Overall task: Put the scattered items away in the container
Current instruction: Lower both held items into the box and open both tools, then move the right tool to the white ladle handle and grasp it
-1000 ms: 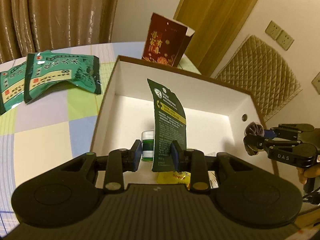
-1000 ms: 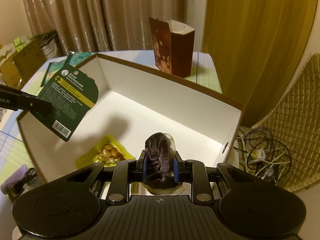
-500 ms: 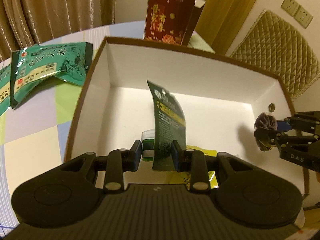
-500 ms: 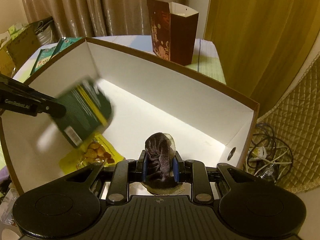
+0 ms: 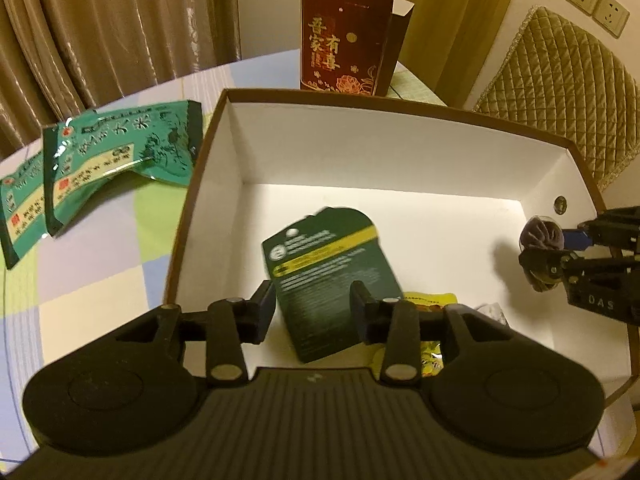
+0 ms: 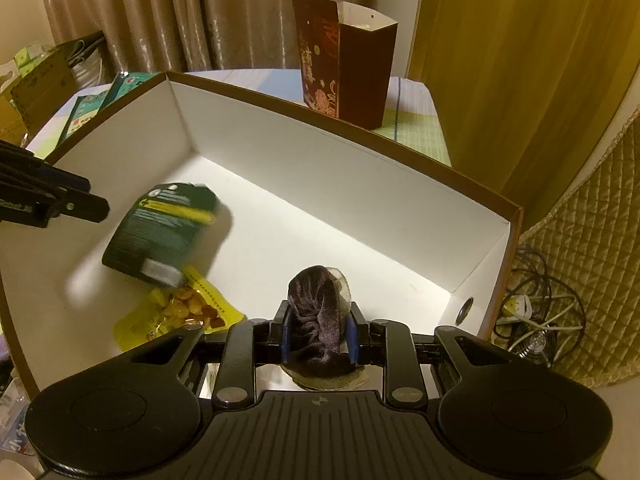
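Two hand-held grippers hang over the open brown cardboard box with the white inside [image 5: 400, 148], each at the point of dropping its load. The left hand-held gripper [image 5: 313, 312] has just been opening; its jaws stand apart with nothing pressed between them, and the flat dark green packet with a yellow stripe [image 5: 334, 276] is blurred and tilted just beyond the tips, seemingly falling free into the box. The right hand-held gripper [image 6: 318, 338] has also just been easing open, yet its blue pads are against the dark purple velvet scrunchie [image 6: 318, 308] bunched between them, low over the near right part of the box floor. The risk, as I judge it, is that the soft fabric clings to a pad and comes out again when the hand lifts, or that the packet lands propped against the yellow snack pouch of nuts [image 6: 180, 314] rather than lying flat. The box already holds that pouch near its front edge. Two teal-green foil packets [image 5: 120, 148] lie outside on the checked table [image 5: 100, 260], left of the box, not yet gathered, and a tall dark red paper carton [image 5: 348, 40] stands open behind it.
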`<state>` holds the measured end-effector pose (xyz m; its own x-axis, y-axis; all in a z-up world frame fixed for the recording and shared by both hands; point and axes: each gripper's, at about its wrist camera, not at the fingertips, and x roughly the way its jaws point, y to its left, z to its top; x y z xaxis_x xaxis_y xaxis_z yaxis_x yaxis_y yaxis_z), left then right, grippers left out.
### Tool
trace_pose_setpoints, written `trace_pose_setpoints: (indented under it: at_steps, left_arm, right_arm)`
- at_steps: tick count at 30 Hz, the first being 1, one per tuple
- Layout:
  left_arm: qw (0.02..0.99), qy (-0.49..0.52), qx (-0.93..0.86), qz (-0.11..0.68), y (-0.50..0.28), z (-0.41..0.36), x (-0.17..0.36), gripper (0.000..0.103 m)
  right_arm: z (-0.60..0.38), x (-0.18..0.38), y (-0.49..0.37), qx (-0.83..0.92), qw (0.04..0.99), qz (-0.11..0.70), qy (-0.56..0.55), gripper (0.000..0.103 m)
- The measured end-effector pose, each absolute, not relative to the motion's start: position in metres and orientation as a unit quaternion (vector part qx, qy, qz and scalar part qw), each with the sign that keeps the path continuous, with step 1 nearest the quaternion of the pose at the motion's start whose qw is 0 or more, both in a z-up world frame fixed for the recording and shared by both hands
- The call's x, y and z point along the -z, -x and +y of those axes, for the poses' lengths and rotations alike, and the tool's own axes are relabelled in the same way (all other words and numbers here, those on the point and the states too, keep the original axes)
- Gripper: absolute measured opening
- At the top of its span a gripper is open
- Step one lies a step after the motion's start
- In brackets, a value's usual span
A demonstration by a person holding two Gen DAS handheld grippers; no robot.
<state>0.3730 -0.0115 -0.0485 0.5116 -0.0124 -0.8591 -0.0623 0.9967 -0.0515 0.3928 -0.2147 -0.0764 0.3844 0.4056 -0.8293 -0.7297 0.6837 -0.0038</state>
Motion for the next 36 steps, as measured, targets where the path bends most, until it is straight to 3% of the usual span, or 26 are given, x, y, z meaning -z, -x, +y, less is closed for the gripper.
trace_pose_setpoints:
  at_steps: [1, 3, 4, 5, 6, 22, 36]
  left_arm:
    - [0.869, 0.036, -0.017, 0.493, -0.372, -0.011, 0.047, 0.035]
    - [0.871, 0.033, -0.021, 0.489, -0.369, -0.011, 0.044, 0.038]
    - [0.873, 0.034, -0.021, 0.487, -0.367, -0.011, 0.042, 0.044]
    - [0.874, 0.035, -0.021, 0.483, -0.364, -0.011, 0.039, 0.051]
    - [0.877, 0.035, -0.021, 0.480, -0.362, -0.011, 0.036, 0.053]
    - [0.903, 0.042, -0.021, 0.426, -0.281, -0.002, -0.017, 0.067]
    - [0.906, 0.048, -0.051, 0.417, -0.160, 0.030, -0.025, 0.067]
  right_arm:
    - [-0.214, 0.076, -0.393, -0.353, 0.811, 0.428, 0.187, 0.033]
    - [-0.214, 0.073, -0.389, -0.367, 0.810, 0.418, 0.182, 0.057]
    - [-0.214, 0.070, -0.386, -0.373, 0.813, 0.409, 0.182, 0.063]
    - [-0.213, 0.067, -0.382, -0.374, 0.818, 0.397, 0.185, 0.076]
    - [-0.213, 0.065, -0.379, -0.371, 0.823, 0.387, 0.188, 0.081]
    - [-0.259, 0.022, -0.332, -0.353, 0.853, 0.366, 0.119, 0.085]
    - [-0.302, 0.000, -0.252, -0.317, 0.879, 0.348, 0.078, 0.085]
